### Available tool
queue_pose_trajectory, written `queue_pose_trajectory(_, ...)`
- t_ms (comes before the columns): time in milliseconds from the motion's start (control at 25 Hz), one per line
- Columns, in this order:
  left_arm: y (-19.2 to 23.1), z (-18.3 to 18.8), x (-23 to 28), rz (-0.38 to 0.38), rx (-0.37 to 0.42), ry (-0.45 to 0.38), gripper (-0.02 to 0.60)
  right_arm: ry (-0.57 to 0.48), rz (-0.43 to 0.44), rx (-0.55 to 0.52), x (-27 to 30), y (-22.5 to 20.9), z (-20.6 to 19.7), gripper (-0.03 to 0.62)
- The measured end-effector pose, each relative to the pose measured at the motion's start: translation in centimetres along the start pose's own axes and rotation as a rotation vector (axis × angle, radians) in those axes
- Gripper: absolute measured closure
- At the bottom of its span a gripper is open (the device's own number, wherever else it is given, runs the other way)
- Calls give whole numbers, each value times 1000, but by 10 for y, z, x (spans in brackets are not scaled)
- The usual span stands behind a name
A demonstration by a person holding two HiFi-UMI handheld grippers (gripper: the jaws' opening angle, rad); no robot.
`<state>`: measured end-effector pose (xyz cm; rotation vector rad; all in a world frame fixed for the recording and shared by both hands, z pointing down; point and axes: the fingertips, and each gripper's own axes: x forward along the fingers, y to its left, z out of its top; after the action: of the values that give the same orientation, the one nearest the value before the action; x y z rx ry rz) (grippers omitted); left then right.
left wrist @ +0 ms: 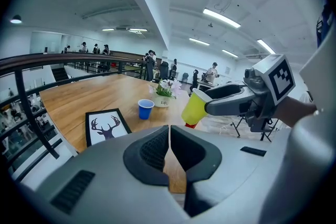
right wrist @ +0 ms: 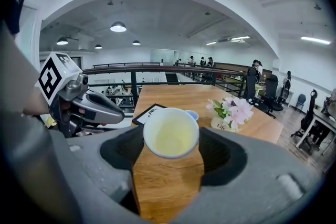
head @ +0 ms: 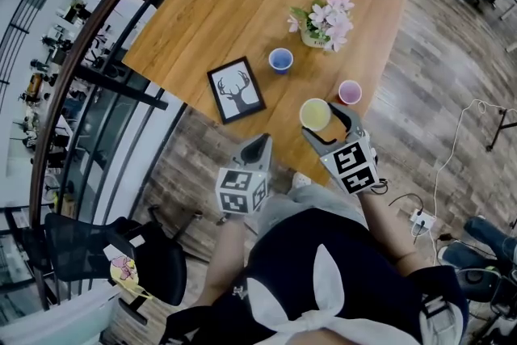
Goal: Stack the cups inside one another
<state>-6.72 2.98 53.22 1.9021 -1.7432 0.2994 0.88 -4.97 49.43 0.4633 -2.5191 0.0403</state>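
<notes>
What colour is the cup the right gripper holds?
Yellow cup, pale inside; shows best in the left gripper view.

Yellow cup (head: 315, 114), tilted, in right gripper (right wrist: 171, 140); blue cup (head: 280, 60), pink cup (head: 349, 92) upright on table (head: 242, 4).

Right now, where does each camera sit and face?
Head view: on the person's head, facing steeply down at the wooden table; left gripper, right gripper and torso show.
Left gripper view: on the left gripper, facing across the table; its closed jaws show.
Right gripper view: on the right gripper, facing along its jaws, which grip the yellow cup.
Shared: both gripper views show the yellow cup and flowers.
</notes>
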Motion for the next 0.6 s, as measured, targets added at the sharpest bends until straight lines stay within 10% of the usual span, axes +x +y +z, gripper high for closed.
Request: queue_pose_trajectory(600, -24, 4, 8, -43, 31, 10, 555, -15, -69, 49, -24, -29, -13, 270)
